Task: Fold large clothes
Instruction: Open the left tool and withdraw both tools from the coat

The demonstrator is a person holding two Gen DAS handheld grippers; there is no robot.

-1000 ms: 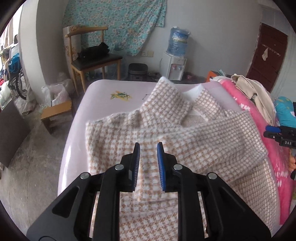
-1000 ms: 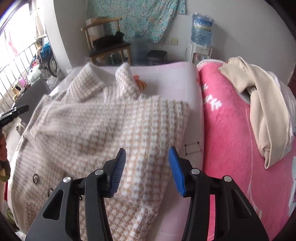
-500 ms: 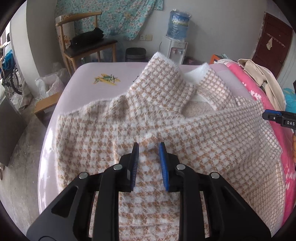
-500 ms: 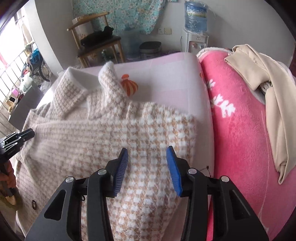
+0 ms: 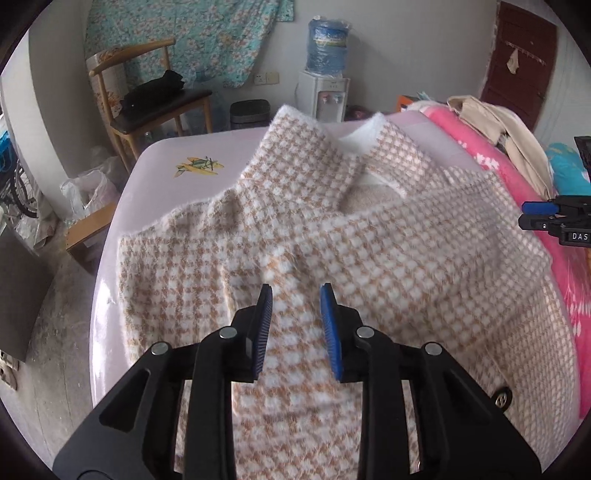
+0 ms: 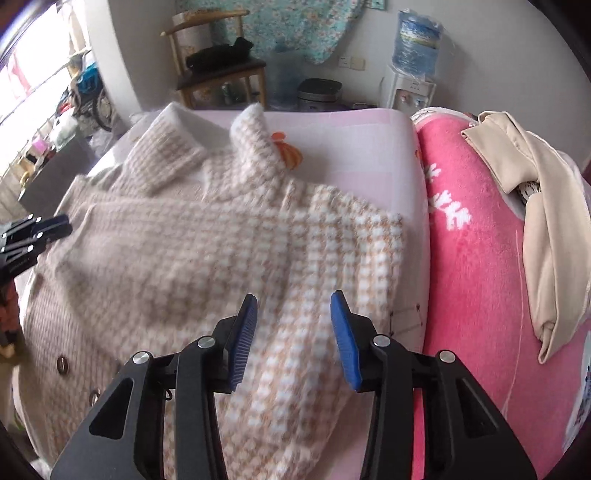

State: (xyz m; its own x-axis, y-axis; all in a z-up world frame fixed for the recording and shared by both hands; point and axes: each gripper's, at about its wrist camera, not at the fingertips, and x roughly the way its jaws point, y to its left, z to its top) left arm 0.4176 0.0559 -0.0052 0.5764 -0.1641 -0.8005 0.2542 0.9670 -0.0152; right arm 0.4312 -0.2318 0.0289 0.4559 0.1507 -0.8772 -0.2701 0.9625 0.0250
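Your left gripper [image 5: 295, 325] is opening, seemingly off the sleeve just laid across the coat [image 5: 424, 266] on the bed [image 5: 162, 155]; your right gripper [image 6: 291, 336] is closing, empty, over the coat's right edge

A tan-and-white houndstooth coat [image 5: 369, 258] w/ white fuzzy edging lies on a pale pink bed sheet [image 5: 173, 155], printed w/ a yellow-green motif [image 5: 199, 166] and an orange-striped one [image 6: 288, 151]. Beside it, a hot-pink blanket [image 6: 472, 251] w/ white branch shapes; a beige garment [image 6: 546, 206] on top. Left tool [image 5: 295, 314] & right tool [image 6: 293, 332]: black frames, blue ribbed pads. Background: teal floral cloth [image 5: 192, 33] on a grey-white wall, blue water bottle [image 5: 328, 44] on a white dispenser, light wood chair [image 5: 147, 99] w/ dark seat, dark red-brown door [image 5: 517, 62].
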